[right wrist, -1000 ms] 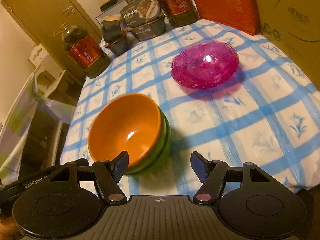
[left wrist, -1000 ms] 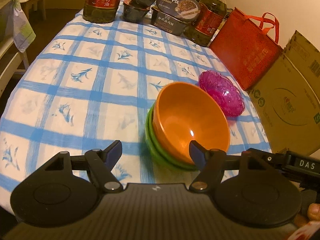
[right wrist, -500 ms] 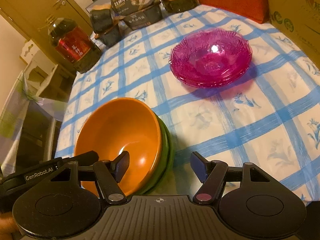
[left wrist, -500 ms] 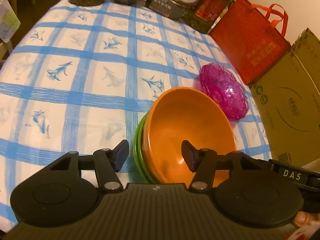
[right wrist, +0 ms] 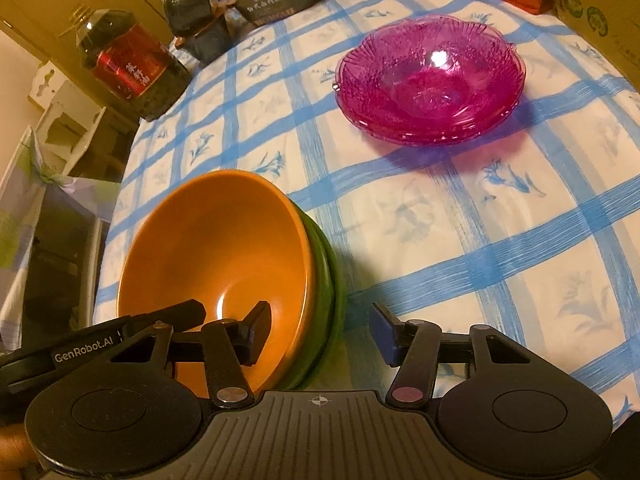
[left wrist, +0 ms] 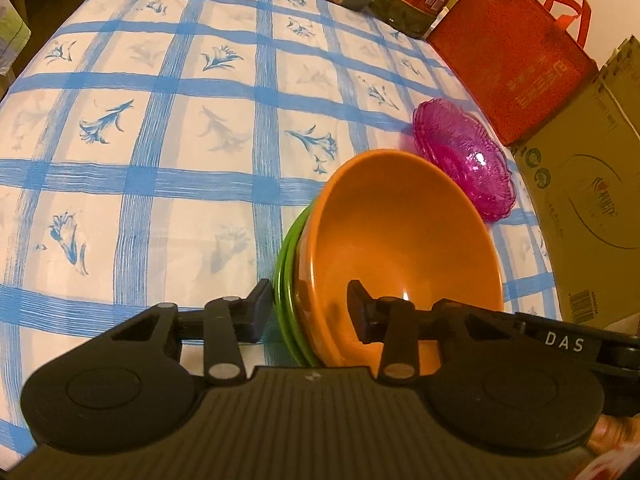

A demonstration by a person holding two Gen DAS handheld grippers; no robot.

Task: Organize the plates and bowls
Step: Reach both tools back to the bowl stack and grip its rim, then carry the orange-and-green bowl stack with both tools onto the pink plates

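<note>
Two grippers, left and right, tilt steeply down astride opposite rims of the bowls, stacked at seven o'clock from the dish, jaws just narrowing but apparently not yet pinching, so both should squeeze evenly before lifting level.

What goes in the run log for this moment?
left hand-held gripper: closing astride bowl stack rim | right hand-held gripper: closing astride opposite rim | orange bowl tops stack
</note>
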